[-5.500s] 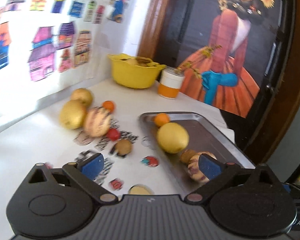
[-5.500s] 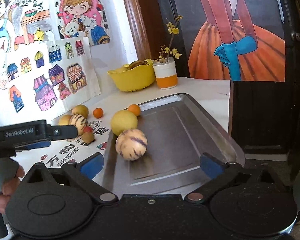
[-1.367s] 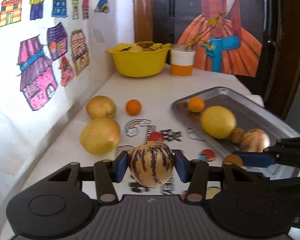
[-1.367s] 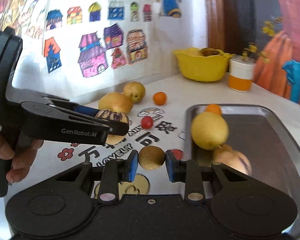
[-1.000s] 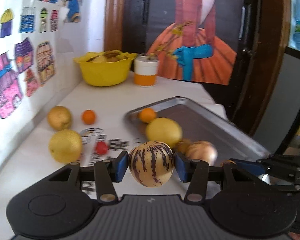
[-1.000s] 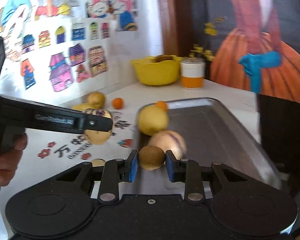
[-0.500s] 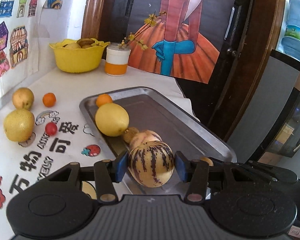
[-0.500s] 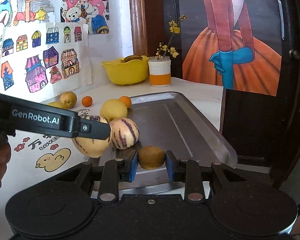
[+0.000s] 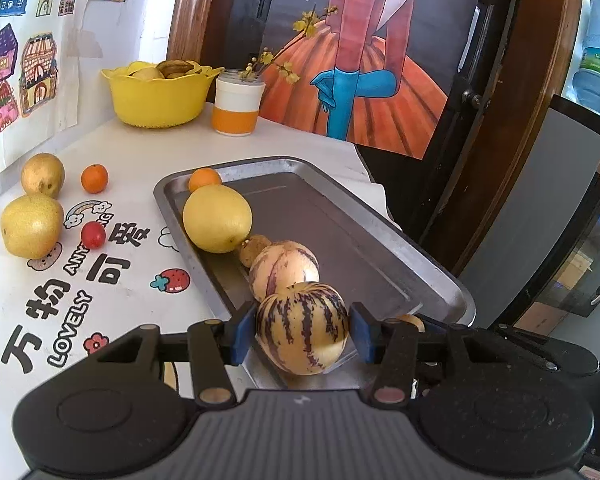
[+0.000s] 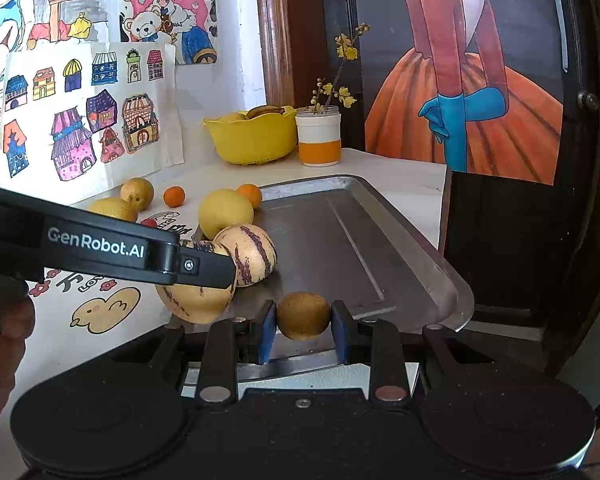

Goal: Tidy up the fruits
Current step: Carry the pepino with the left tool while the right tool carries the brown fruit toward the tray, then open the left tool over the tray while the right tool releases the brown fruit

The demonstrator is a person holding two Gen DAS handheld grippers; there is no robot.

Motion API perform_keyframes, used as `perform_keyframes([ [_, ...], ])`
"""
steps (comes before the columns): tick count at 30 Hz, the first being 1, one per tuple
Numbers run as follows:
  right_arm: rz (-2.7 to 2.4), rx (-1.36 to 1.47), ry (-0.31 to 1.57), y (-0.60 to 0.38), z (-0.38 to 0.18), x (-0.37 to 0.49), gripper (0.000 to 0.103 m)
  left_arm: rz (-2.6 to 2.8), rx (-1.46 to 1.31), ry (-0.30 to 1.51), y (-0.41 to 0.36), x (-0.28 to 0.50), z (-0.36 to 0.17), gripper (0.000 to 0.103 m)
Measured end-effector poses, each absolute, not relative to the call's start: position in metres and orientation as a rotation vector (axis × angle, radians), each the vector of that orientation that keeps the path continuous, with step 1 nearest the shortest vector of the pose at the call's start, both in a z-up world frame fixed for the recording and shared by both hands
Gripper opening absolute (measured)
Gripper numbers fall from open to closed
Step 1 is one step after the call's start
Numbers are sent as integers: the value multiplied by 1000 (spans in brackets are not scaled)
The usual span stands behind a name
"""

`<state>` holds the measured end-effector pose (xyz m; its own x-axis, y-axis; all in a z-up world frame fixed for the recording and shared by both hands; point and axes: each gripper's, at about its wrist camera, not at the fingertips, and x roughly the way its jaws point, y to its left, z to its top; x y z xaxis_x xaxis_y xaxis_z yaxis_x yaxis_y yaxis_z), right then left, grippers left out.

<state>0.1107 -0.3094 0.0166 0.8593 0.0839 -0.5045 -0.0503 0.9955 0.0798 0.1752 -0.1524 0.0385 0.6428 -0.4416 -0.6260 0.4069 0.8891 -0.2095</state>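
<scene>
Cream purple-striped melon (image 9: 302, 328) clamped in left tongs (image 9: 302, 330), brown kiwi (image 10: 303, 315) in right tongs (image 10: 303, 322), above tray (image 9: 380, 248).

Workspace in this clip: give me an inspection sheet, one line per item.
Surface: white table with printed cartoons.
Job's things: metal tray holds an orange, a yellow citrus, a brown fruit and a striped melon; two pears, an orange and a red fruit lie on the table.
Clutter: yellow bowl, flower cup.
Grippers: left gripper shut on striped fruit; right gripper shut on brown fruit.
Cables: nothing seen.
Surroundings: wall drawings, painted door.
</scene>
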Motion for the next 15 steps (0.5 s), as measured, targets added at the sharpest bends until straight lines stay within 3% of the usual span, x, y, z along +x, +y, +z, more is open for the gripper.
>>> perform_keyframes([
  [9,70,67,528,-310,19,109,33,-480,-57,759,-152,178,33,55],
  [13,63,64,517,-311,22,106,38,-485,-81,756,-149,177,33,55],
  [15,53,67,510,-311,25,104,43,-493,-91,723,-146,173,37,60],
])
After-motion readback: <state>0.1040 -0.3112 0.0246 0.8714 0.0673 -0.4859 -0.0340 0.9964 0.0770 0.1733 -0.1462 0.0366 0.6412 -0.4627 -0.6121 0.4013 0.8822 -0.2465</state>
